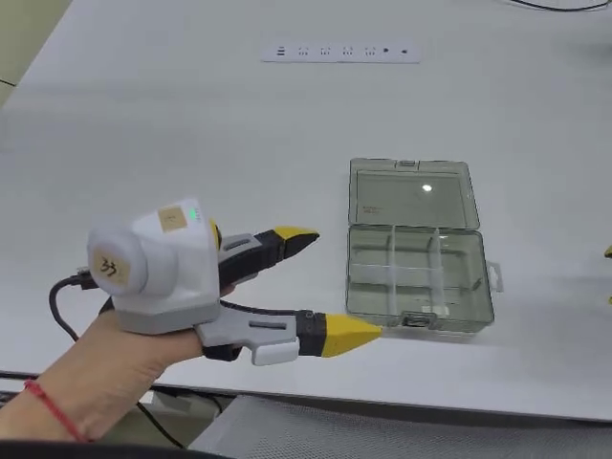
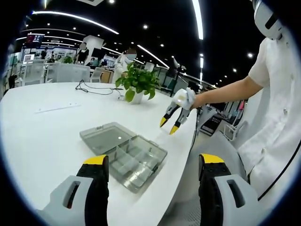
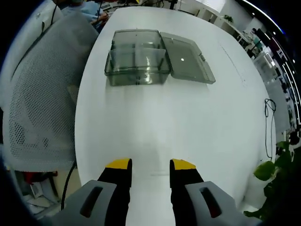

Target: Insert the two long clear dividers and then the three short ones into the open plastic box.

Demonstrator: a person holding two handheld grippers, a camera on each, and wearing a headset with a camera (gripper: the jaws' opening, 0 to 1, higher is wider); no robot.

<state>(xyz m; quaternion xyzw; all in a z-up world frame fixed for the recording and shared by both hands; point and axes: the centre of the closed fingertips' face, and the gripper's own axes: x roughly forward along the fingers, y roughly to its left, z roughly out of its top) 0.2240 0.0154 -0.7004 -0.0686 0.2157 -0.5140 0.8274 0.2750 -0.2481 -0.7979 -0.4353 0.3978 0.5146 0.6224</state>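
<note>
The box (image 1: pixel 449 314) is smoky clear plastic and lies open on the white table (image 1: pixel 191 143). Its lid (image 1: pixel 413 193) is folded back flat on the far side of the base, joined along the hinge. Inside the base, clear dividers (image 1: pixel 392 256) stand upright. Two run from the front wall toward the hinge and at least one crosses them, cutting the base into small compartments; the exact count of short pieces is hard to make out. A small latch (image 1: pixel 416 320) sits at the middle of the box's front wall.

The left gripper (image 1: pixel 346 282), held in a hand (image 1: pixel 105 354), hovers to the left of the box. Its yellow-tipped jaws are spread wide apart with nothing between them, and the nearer tip is just beside the box's front left corner. The right gripper (image 3: pixel 150 164) is well off to the other side of the box, pointing back at it, its jaws parted by a narrower gap.

The box's front wall lies near the table's near edge, and a mesh chair (image 3: pixel 42 94) stands past that edge. Left of the box and beyond its lid there is open tabletop, up to a power strip (image 1: pixel 339 50) well apart from the lid. In the left gripper view a potted plant (image 2: pixel 136 82) stands far off past the box's lid side
</note>
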